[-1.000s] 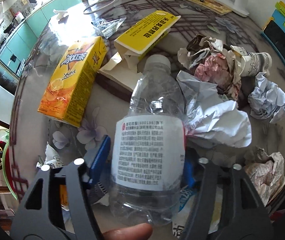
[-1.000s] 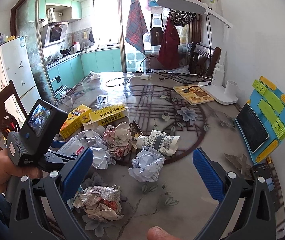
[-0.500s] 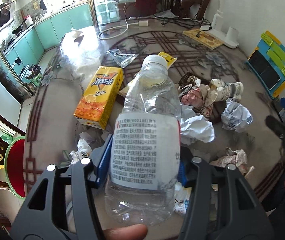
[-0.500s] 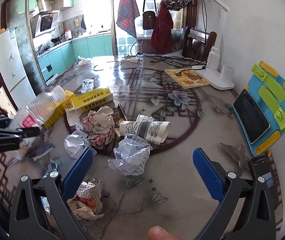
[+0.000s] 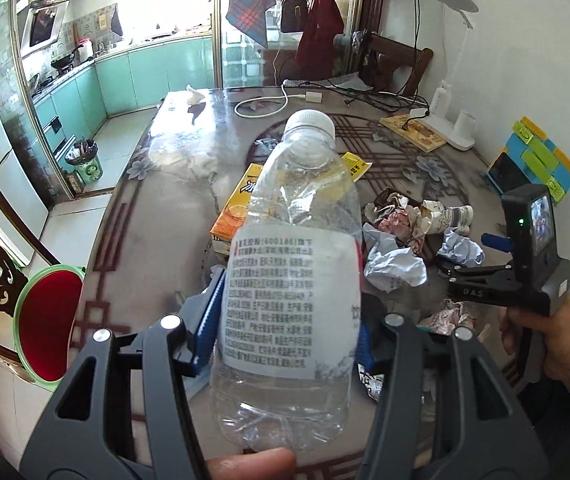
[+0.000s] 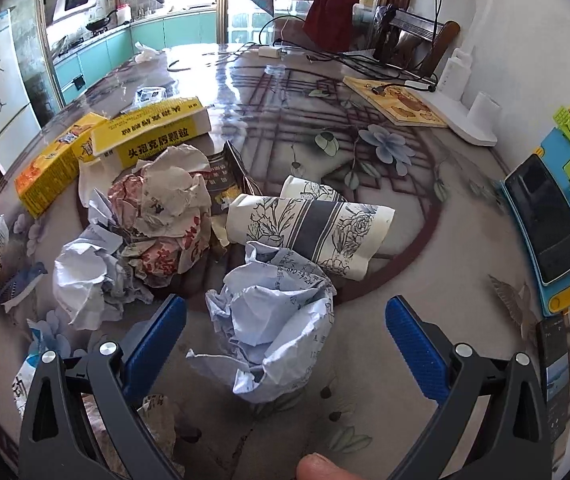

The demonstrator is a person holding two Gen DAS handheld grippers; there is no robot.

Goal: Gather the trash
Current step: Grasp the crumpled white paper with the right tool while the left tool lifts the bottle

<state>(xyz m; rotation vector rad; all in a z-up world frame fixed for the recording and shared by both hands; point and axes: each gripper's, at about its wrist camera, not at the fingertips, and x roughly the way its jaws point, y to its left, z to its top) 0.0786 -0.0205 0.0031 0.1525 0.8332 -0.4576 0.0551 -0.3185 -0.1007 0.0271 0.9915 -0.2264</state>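
The left tongs [image 5: 285,340] are clamped about halfway on a clear plastic bottle [image 5: 293,280], blue pads pressing its labelled middle, cap pointing away from the camera and its long axis running roughly along the fingers; the bottle hangs clear above the worktop [image 5: 157,208]. The right tongs [image 6: 285,340] stand wide apart with nothing in them, and a crumpled ball of pale blue paper [image 6: 273,320] lies on the worktop straight ahead, between the lines of the two blue pads [image 6: 157,340] but seemingly a little below them. That is the relation the coming move turns on: the wad sits dead centre in the right tongs' gap, so a short descent and a squeeze should take it (its shape has no real long axis, so no wrist turn looks necessary). Just beyond it lies a flattened paper cup [image 6: 317,224], close enough to be nudged. A red bin with a green rim [image 5: 45,320] stands beside the worktop, nearer the left hand.
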